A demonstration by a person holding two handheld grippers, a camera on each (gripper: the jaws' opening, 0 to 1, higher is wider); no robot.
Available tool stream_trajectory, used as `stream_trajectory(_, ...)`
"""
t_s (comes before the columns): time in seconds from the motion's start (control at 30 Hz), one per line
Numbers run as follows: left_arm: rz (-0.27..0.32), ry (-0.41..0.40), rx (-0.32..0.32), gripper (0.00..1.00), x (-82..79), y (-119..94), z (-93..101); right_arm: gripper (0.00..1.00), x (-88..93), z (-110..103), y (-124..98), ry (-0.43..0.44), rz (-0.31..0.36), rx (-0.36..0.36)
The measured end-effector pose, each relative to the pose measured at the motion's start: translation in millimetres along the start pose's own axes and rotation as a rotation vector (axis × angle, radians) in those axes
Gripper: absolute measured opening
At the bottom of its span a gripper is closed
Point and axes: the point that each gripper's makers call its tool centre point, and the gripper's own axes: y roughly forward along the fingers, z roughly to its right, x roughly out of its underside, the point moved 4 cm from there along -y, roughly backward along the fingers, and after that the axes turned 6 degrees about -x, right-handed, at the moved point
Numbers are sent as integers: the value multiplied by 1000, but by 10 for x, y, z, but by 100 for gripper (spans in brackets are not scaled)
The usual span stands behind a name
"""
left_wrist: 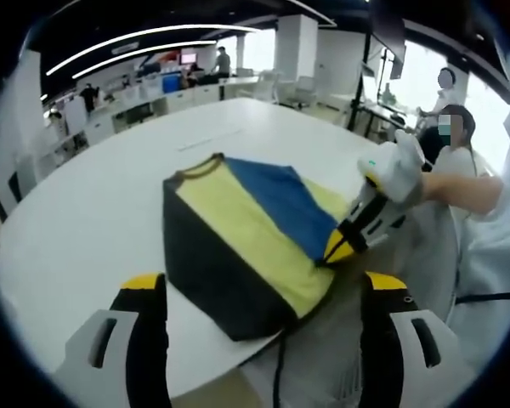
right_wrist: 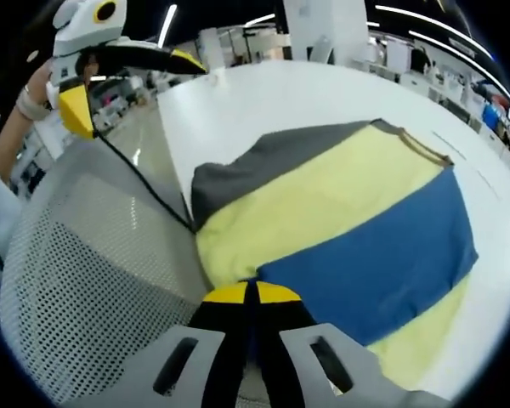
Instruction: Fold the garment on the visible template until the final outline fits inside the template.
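On white table (left_wrist: 93,212), soft colour-block garment (left_wrist: 238,229), right claw (right_wrist: 253,297) pinching hem

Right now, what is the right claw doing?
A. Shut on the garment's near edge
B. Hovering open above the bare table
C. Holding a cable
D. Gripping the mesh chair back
A: in the right gripper view the right claw is closed, yellow tips together, on the edge of the yellow, blue and grey shirt.

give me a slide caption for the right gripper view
Right tongs shut on the hem of a grey, yellow and blue shirt lying on the white table.
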Motion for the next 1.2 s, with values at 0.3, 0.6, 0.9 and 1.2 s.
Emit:
stream_trajectory(0.3,4,13,-8,93,-47,-41,-4,2,2,156,-215,10,16,47)
stream_trajectory(0.6,14,24,-17,92,-92,-72,-7,2,-11,383,-504,-6,29,118)
stream_trajectory(0.9,18,30,-23,92,-119,-90,3,2,-8,548,-733,-16,32,168)
stream_trajectory(1.2,25,34,-37,92,-142,-137,0,2,41,745,-927,-31,10,223)
